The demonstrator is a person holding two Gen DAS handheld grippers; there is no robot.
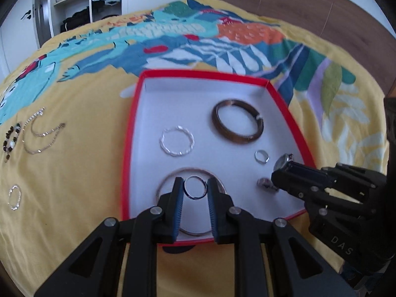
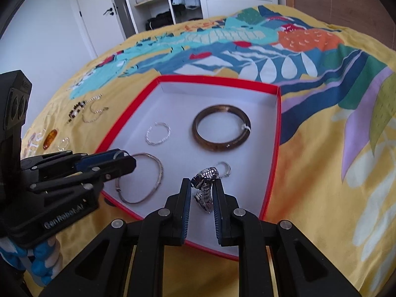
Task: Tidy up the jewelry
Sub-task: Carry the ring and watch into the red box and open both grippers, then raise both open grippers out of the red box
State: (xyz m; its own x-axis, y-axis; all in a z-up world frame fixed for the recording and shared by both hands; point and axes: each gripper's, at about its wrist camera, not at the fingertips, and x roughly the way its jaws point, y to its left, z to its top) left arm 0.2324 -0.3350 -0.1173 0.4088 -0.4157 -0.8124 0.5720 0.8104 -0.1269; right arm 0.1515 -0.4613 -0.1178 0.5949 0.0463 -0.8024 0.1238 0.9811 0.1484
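Note:
A red box with a white floor [image 1: 217, 94] [image 2: 178, 109] lies on the bed. My left gripper [image 1: 195, 189] is shut on a small silver ring [image 1: 195, 190], held above a thin silver bangle [image 2: 158, 175] in the box. My right gripper [image 2: 202, 185] is shut on a silver metal-band watch [image 2: 205, 175], over the box's near right part; in the left wrist view the watch [image 1: 283, 162] shows at that gripper's tip. In the box also lie a brown bangle [image 1: 237, 125], a twisted silver bracelet [image 1: 177, 141] and a small silver ring [image 1: 261, 156].
On the yellow patterned bedspread [image 1: 74, 198] left of the box lie thin chains [image 1: 42, 133], a dark bead bracelet [image 1: 11, 141], a small silver bracelet [image 1: 14, 196] and an amber piece [image 2: 50, 135]. A wardrobe and a door stand behind the bed.

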